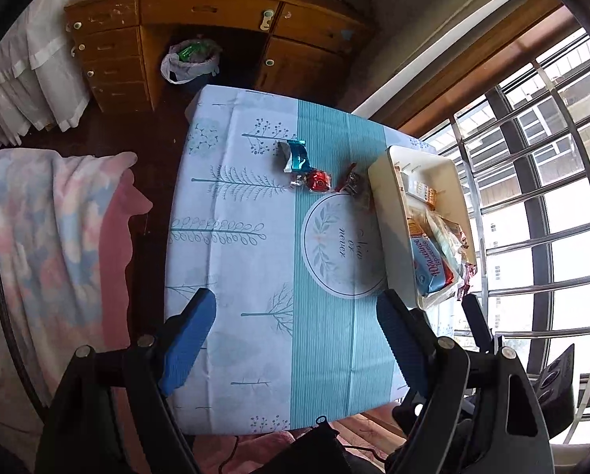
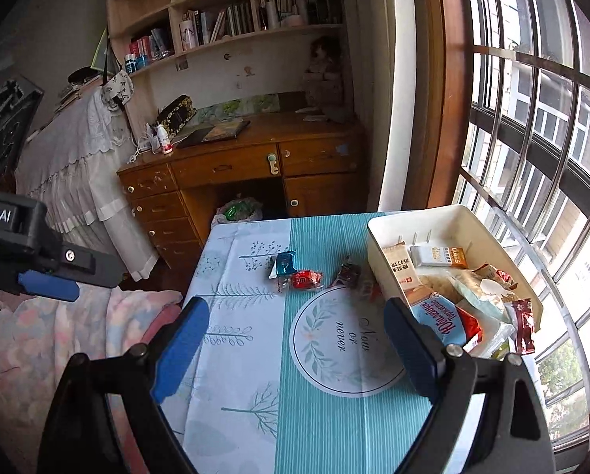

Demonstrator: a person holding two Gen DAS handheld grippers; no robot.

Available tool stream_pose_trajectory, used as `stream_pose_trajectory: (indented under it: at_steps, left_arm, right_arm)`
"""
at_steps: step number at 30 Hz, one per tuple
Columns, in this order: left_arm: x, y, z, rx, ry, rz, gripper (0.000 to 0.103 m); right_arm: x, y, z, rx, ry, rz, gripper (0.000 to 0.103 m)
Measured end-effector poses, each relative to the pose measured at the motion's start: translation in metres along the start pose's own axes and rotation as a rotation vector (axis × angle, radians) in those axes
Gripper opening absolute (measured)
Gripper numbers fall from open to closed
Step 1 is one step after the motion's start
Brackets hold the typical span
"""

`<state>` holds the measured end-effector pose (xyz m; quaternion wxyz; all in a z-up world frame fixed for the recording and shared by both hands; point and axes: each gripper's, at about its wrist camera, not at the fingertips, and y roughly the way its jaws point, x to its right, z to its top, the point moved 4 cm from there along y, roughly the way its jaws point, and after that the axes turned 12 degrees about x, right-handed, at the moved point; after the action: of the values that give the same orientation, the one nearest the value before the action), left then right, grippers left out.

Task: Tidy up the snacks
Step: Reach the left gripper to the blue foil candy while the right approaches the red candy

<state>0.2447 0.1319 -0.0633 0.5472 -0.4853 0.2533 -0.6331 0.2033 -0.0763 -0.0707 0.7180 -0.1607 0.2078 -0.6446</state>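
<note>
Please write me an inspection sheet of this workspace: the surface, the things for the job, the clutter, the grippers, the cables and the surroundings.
Surface: table under a blue and white printed cloth.
Job's things: white bin at the window side, filled with snack packs; three loose snacks on the cloth beside it: blue wrapper, red snack, dark red wrapper.
Clutter: nothing seen on the table besides the snacks.
Grippers: left hand-held gripper and right hand-held gripper both open, empty, above the near end of the table.
Cables: black cable at the left edge, over the blanket.
Surroundings: wooden desk, bookshelf, barred window, lined waste bin under the desk.
</note>
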Motion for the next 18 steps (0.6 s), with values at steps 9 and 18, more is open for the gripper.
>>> stream_pose_trajectory:
  at_steps: [9,18]
  left_arm:
    - [0.013,0.036,0.048,-0.029,0.028,0.029,0.083]
    - [0.016,0.122,0.089,-0.098,-0.015,-0.003,0.083]
  right_arm:
    - [-0.008,0.033,0.007,0.017,-0.037,-0.001,0.09]
    - [0.005,0.095,0.005,0.004,-0.07,0.019,0.09]
